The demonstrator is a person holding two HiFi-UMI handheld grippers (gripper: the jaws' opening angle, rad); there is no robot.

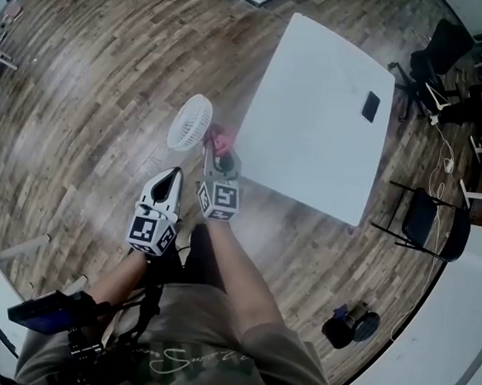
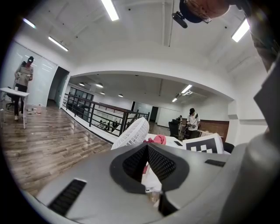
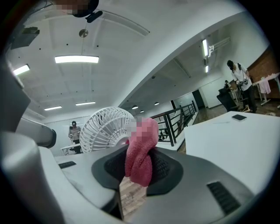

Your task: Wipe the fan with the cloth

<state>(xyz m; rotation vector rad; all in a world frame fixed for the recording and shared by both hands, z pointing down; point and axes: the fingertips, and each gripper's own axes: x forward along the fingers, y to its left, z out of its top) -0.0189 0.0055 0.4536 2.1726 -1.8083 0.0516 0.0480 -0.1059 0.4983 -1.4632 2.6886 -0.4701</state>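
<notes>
**Bracing for a gentle wipe**

The small white plastic fan [image 1: 190, 121] hangs in the air beside the white table [image 1: 313, 118]. It looks light, with a thin, probably fragile grille, so it is best held by the stem. The left gripper [image 2: 148, 153] is clamped fully shut on what seems to be that stem. The right gripper [image 1: 220, 155], jaws partly apart, pinches the soft pink cloth [image 3: 140, 162] near the grille.
</notes>
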